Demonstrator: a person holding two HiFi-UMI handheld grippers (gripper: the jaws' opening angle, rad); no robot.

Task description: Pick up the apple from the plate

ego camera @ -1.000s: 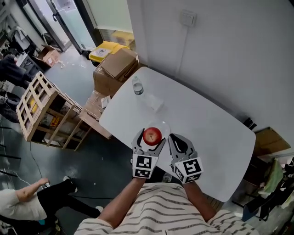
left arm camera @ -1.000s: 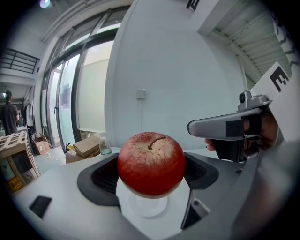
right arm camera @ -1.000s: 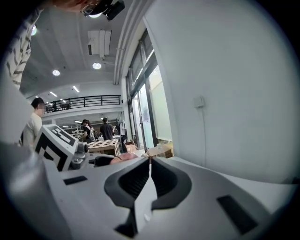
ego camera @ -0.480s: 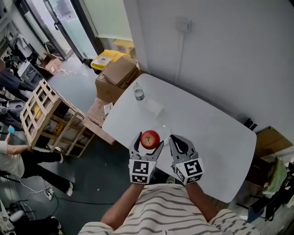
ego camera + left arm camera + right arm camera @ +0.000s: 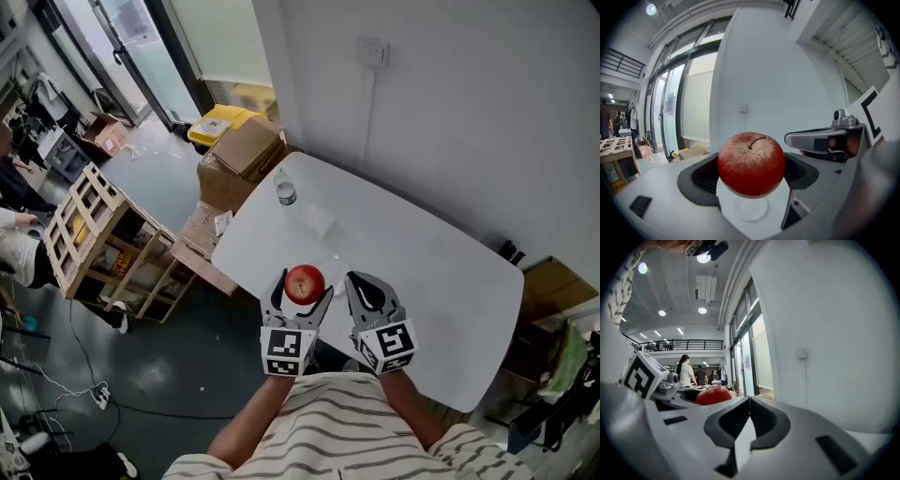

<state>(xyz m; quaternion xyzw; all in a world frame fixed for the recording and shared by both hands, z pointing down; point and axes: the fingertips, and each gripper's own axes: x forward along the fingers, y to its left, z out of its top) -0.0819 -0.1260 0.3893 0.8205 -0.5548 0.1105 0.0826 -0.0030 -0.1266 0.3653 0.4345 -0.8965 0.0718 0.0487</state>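
Apple (image 5: pixel 304 282): one, red, clamped in left gripper (image 5: pixel 302 291). Right gripper (image 5: pixel 362 281): jaws together, empty. One bottle (image 5: pixel 285 191) on table (image 5: pixel 422 253); label unreadable.

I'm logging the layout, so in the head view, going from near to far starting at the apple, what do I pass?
apple → water bottle on the table → cardboard box on the floor beyond the table's edge → yellow bin
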